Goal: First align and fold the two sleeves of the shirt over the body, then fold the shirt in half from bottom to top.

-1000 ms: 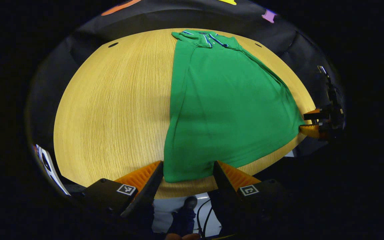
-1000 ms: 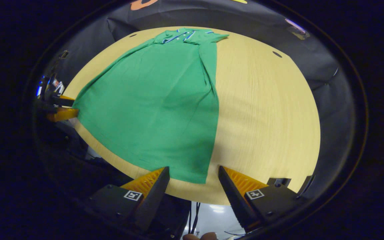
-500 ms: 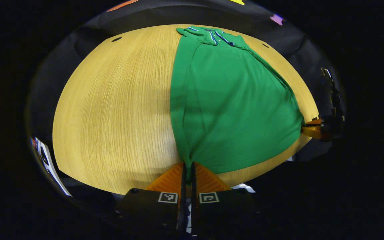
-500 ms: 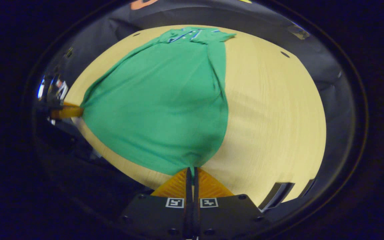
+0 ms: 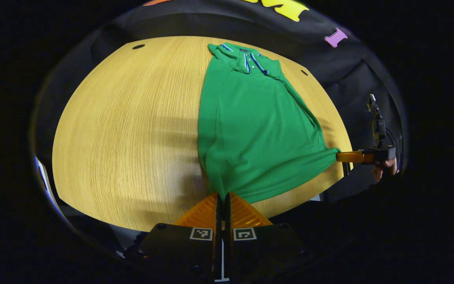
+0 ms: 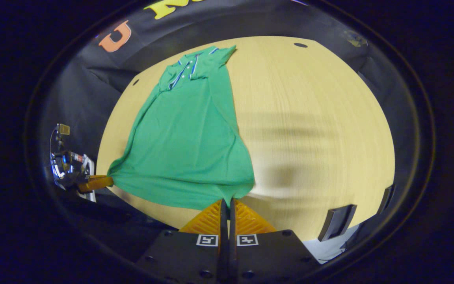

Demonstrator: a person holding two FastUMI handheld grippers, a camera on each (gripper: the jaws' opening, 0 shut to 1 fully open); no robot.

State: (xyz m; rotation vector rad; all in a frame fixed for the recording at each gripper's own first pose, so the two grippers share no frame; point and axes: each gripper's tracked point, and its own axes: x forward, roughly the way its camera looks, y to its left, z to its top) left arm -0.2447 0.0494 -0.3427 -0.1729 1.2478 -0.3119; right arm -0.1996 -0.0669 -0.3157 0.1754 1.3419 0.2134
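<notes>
Ribbed claws [image 5: 222, 196] pinch green shirt [image 5: 250, 126].

Green shirt [image 5: 250, 126] with blue-trimmed collar, sleeves folded in, bottom corners lifted.

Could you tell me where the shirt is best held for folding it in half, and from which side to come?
Hold the shirt at its two bottom hem corners, coming in from the near table edge. The hem lies nearest, collar far, and the left tongs and right tongs already pinch there.
</notes>
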